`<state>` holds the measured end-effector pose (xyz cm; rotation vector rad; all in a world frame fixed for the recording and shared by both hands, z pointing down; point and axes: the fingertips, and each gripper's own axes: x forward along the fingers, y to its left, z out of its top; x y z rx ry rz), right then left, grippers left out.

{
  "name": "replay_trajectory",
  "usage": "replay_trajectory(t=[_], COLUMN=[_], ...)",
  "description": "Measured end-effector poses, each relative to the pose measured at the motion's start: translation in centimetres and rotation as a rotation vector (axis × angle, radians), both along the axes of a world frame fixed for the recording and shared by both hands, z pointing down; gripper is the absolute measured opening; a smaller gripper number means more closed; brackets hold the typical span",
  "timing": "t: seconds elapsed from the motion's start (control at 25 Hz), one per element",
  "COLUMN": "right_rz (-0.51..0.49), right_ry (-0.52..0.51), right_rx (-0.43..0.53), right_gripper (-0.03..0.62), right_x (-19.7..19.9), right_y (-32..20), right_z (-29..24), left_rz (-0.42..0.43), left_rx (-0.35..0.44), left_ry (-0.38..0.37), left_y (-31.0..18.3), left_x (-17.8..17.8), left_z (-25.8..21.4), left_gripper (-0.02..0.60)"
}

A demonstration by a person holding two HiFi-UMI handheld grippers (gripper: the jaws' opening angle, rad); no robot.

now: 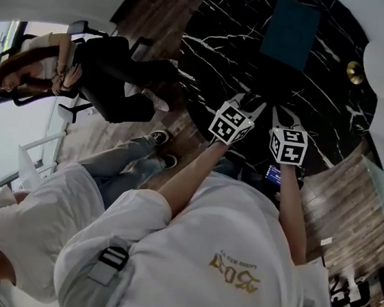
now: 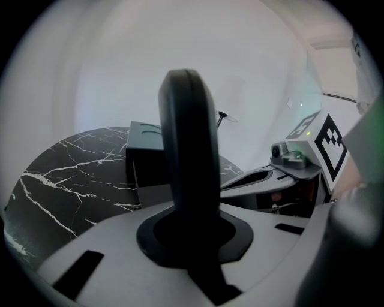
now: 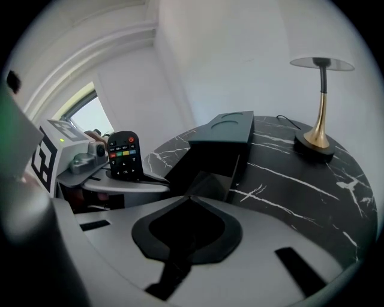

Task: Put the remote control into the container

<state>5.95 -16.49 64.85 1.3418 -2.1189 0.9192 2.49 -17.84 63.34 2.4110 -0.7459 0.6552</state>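
The black remote control (image 2: 189, 150) stands upright in my left gripper (image 1: 251, 102), which is shut on its lower end. In the right gripper view its face with coloured buttons (image 3: 123, 154) shows above the left gripper's grey plate (image 3: 117, 181). The container is a dark open box (image 1: 291, 30) on the black marble table (image 1: 218, 42), just beyond both grippers (image 3: 222, 137). My right gripper (image 1: 286, 115) hovers close beside the left one, shut with nothing in it. It appears at the right in the left gripper view (image 2: 264, 177).
A brass-stemmed lamp (image 3: 318, 111) stands at the table's far right, its base (image 1: 355, 71) near the rim. A seated person (image 1: 84, 68) and another person in white (image 1: 32, 227) are off the table's left side. A white wall lies behind the table.
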Motion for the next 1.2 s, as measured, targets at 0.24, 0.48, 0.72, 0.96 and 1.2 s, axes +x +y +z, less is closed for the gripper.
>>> replay_trajectory(t=[0.24,0.48,0.72,0.96,1.2], right_rz=[-0.007,-0.006,-0.005,0.022,0.03], right_ry=[0.001,0.001,-0.002,0.017,0.012], right_rx=[0.001,0.003,-0.003,0.032,0.026], right_gripper=[0.011,0.011,0.011,0.011,0.011], right_x=[-0.2,-0.2,-0.1,0.6,1.0], right_y=[-0.1,-0.3,-0.2,-0.5,-0.7], right_z=[-0.1,-0.2,-0.1,-0.7,-0.5], left_rz=[0.007,0.005,0.022,0.028,0.048], left_rx=[-0.028,-0.047,0.024,0.109,0.149], left_ry=[-0.025,-0.03,-0.051,-0.092,-0.138], left_y=[0.2,0.3,-0.1,-1.1,-1.2], left_x=[-0.3,-0.6,-0.4,-0.5,0.5], left_z=[0.5,0.7,-0.2,-0.8,0.0], left_gripper=[0.025,0.068,0.087,0.1,0.186])
